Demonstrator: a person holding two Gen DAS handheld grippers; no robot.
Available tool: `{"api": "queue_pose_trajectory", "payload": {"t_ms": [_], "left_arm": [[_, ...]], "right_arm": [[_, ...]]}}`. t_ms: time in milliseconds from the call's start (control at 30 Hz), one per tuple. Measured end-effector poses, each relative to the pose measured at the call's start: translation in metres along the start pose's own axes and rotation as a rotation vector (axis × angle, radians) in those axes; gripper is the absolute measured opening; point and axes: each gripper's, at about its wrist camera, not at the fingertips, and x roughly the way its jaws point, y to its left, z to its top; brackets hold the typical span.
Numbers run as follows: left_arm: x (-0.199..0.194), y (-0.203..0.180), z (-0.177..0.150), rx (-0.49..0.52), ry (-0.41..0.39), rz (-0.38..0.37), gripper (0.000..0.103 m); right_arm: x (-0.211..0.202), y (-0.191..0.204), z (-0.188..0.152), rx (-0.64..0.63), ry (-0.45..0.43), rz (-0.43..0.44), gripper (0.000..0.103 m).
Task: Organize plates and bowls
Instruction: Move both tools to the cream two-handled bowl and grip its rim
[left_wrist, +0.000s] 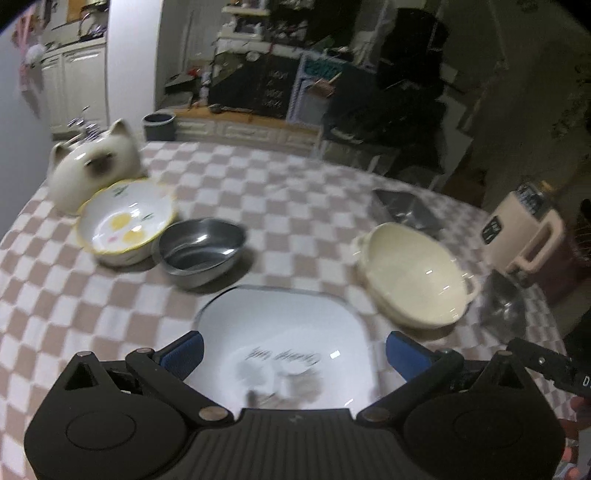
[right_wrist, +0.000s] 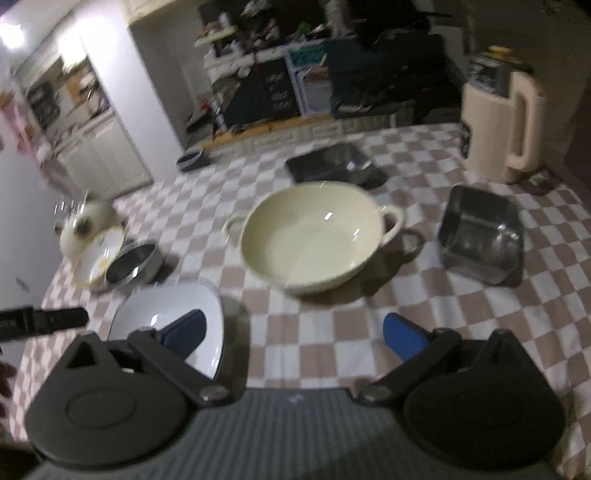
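Both grippers, left (left_wrist: 294, 349) & right (right_wrist: 293, 334), were spread wide w/ nothing held. White plate (left_wrist: 280, 332) sat on the table btwn the steel bowl (left_wrist: 201, 251) & cream bowl (right_wrist: 314, 236); a rushed, blurry grab could've clipped a rim imo.

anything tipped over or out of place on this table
The yellow-rimmed bowl is tilted: it leans against the cat-shaped jar instead of sitting flat, with the steel bowl right beside it. No spill or damage shows; the cream bowl and white plate sit level.

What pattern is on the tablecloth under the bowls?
The tablecloth is a pinkish-beige and white checkerboard, clearest in the right wrist view.
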Motion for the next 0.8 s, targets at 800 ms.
{"api": "queue_pose_trajectory", "payload": {"t_ms": [800], "left_arm": [[0.132, -0.036, 0.082, -0.072, 0.060, -0.225, 0.066]], "right_arm": [[0.107, -0.108, 0.073, 0.299, -0.034, 0.064, 0.078]]}}
